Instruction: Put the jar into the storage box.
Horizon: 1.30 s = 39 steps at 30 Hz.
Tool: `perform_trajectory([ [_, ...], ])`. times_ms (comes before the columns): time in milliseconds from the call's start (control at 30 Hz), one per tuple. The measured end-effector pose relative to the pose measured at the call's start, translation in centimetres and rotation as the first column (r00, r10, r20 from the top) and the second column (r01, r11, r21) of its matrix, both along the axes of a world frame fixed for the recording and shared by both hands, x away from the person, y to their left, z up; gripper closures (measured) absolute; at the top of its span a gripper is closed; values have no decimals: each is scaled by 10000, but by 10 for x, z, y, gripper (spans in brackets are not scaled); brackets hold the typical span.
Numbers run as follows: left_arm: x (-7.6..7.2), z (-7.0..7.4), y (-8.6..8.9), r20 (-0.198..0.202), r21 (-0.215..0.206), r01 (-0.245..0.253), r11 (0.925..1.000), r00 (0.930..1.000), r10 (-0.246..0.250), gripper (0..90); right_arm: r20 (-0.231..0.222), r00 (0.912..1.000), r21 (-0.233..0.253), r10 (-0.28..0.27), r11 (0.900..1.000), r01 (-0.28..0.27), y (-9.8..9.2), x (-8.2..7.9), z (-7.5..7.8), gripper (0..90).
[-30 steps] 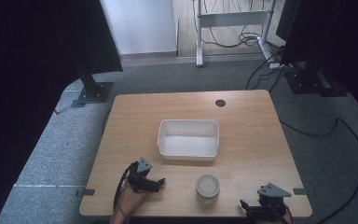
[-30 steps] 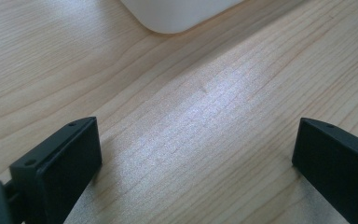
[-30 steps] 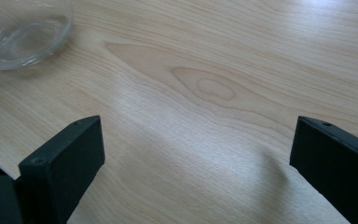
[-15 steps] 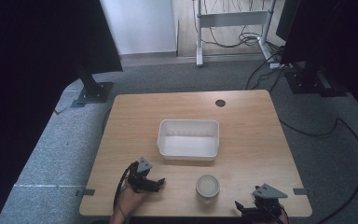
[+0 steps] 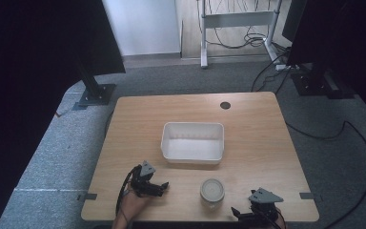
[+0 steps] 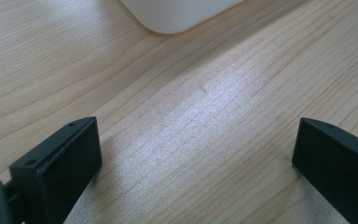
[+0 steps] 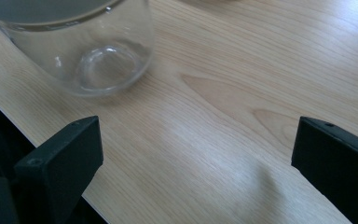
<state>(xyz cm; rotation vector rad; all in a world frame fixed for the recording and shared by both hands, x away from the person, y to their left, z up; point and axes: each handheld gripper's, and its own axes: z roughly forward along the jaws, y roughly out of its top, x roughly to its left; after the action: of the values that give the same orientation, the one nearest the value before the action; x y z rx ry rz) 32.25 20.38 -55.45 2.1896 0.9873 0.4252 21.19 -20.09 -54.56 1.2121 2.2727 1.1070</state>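
A clear glass jar with a pale lid stands near the table's front edge, between the two grippers. Its rounded glass base fills the upper left of the right gripper view. My right gripper sits at the front right edge, open, its jaws wide apart over bare wood, the jar just ahead and to the left. My left gripper rests at the front left, held by a hand, open with nothing between its jaws. A white rectangular tub stands in the table's middle; its rounded corner shows ahead of the left gripper.
The wooden table has a round cable hole at the back. Black stands and cables lie on the grey carpet around it. The table's front edge runs right under the right gripper.
The right gripper has slid slightly left along the front edge toward the jar. The left gripper has stayed in place.
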Motion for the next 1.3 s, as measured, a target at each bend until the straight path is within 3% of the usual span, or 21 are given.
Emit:
perform_trajectory([
  [533, 0, 0, 0, -7, 8, -6, 10000, 10000, 6, 6, 296, 9969, 22, 729, 9973, -730, 28, 3, 3, 12],
  [1300, 0, 0, 0, -7, 3, -11, 10000, 10000, 11, 6, 459, 9911, 161, 1247, 9920, -1255, 53, 11, 5, 13],
])
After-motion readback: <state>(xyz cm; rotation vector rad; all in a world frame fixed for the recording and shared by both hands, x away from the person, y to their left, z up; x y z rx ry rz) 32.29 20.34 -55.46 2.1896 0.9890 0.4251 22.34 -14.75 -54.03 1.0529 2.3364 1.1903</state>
